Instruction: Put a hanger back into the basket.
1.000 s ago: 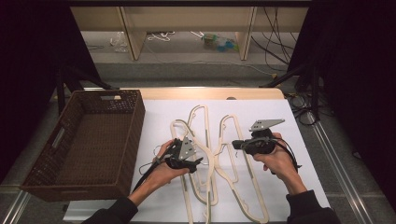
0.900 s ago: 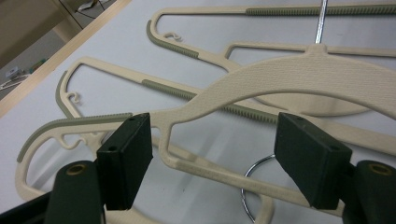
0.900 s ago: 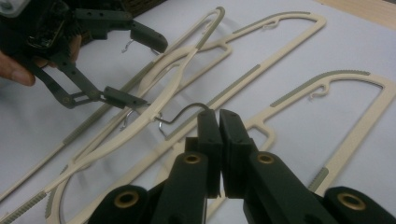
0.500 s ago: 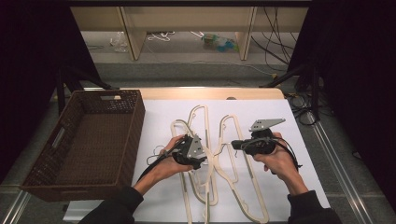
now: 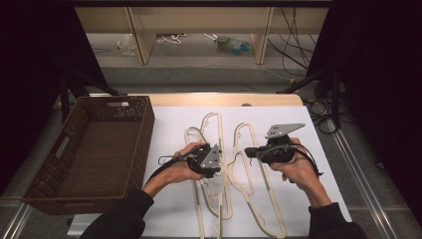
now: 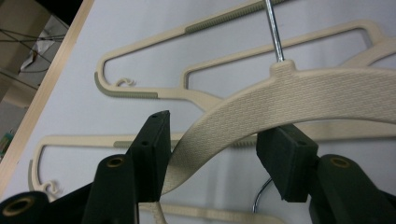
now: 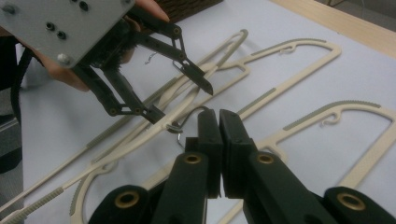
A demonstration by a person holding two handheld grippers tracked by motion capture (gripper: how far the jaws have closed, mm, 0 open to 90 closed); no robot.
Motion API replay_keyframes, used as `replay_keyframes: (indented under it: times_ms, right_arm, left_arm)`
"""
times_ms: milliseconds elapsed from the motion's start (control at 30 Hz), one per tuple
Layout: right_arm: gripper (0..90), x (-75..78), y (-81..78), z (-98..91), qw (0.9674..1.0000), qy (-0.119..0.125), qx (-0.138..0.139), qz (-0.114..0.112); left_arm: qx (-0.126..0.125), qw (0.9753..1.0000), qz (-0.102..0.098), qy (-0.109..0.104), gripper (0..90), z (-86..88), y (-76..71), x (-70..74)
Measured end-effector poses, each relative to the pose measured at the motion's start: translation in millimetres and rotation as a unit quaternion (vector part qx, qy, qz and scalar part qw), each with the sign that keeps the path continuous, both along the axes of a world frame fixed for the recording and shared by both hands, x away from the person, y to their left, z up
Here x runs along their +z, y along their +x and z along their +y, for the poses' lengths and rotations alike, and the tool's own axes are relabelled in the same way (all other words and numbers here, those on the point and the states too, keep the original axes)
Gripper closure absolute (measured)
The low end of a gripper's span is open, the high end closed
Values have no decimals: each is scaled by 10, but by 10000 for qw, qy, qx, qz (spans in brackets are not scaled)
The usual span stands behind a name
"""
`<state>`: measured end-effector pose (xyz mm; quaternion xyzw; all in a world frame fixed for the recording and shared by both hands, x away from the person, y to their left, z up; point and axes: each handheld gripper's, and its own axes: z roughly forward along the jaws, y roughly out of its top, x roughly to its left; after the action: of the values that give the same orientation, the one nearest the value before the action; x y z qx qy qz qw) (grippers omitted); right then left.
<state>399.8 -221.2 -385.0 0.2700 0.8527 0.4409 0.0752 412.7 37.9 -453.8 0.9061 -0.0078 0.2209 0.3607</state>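
Since the earlier frame, my left gripper (image 6: 212,154) is edging toward three o'clock, jaws spread astride the top hanger (image 6: 299,100) on the white mat (image 5: 169,124), while my right gripper (image 7: 219,135), pressed together, is risking snagging the wire hook (image 7: 187,119).

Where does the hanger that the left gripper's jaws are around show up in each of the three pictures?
High view: the hanger lies low at centre, under the left gripper.
Left gripper view: its broad textured arm crosses the middle, between the open jaws.
Right gripper view: at left of centre, between the left gripper's spread jaws, beyond the right gripper.
Shared landmark: the white table cover.
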Motion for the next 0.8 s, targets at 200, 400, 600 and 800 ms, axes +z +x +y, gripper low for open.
replay_keyframes:
  times_ms: [200, 400, 600, 800]
  right_arm:
    - [886, 49, -8, 30, 9999, -17, 98, -24]
    - [885, 124, 6, 35, 9999, 8, 123, -92]
    - [885, 172, 53, 57, 9997, -72, 195, -150]
    - [886, 259, 63, 133, 9990, -71, 358, -244]
  left_arm:
    - [-262, 9985, -172, 440, 540, -9, -1, 90]
    - [-392, 9975, -114, 573, 623, 17, -17, 193]
    - [-431, 9964, 95, 718, 685, 38, -95, 243]
    - [-428, 9954, 595, 616, 725, 99, -191, 354]
